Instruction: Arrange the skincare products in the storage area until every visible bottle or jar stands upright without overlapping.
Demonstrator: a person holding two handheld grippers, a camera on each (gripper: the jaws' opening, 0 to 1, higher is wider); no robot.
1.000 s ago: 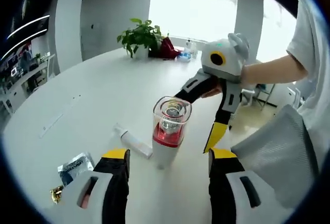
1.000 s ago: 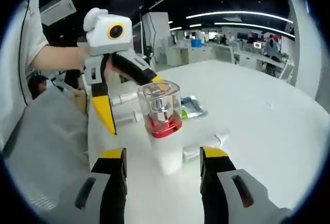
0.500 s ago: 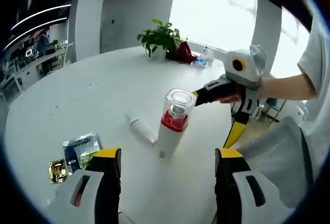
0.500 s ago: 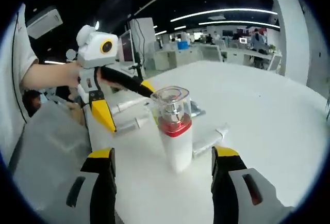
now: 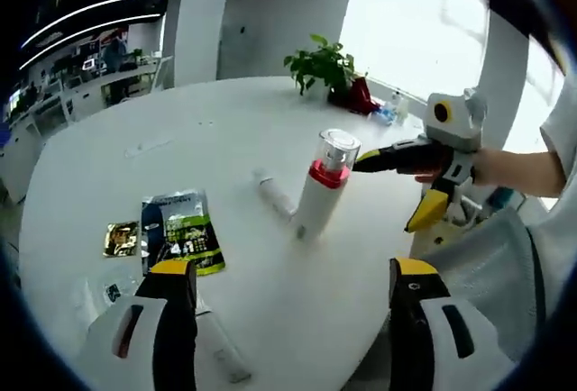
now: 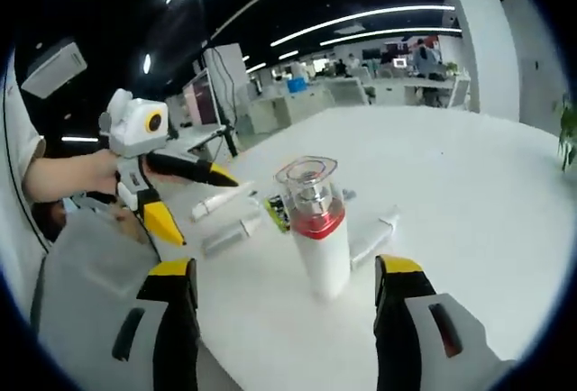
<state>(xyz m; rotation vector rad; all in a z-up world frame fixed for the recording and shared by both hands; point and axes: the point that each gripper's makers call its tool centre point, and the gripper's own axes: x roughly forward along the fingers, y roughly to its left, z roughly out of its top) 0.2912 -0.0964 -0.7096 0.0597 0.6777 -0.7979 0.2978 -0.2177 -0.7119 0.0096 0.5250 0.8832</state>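
A white bottle (image 5: 317,195) with a red band and a clear cap stands upright on the white table (image 5: 135,130); the right gripper view has it at centre (image 6: 322,233). A white tube (image 5: 273,195) lies just behind it. My left gripper (image 5: 294,269) is open and well short of the bottle. My right gripper (image 6: 284,267) is open too, also back from it. Each gripper appears in the other's view, held by a hand, jaws apart: the right one (image 5: 395,191) beside the bottle's cap, the left one (image 6: 194,200) off to the side.
A green and blue packet (image 5: 182,229) and a gold sachet (image 5: 119,238) lie flat near my left jaw, with another tube (image 5: 221,355) close by. More tubes (image 6: 221,200) (image 6: 230,233) (image 6: 374,238) lie around the bottle. A potted plant (image 5: 325,65) stands far back. A grey chair (image 5: 491,265) is at the table's edge.
Both cameras have pulled back from the bottle, so it looks smaller and farther off. The bottle stays upright in place. Both grippers stay open.
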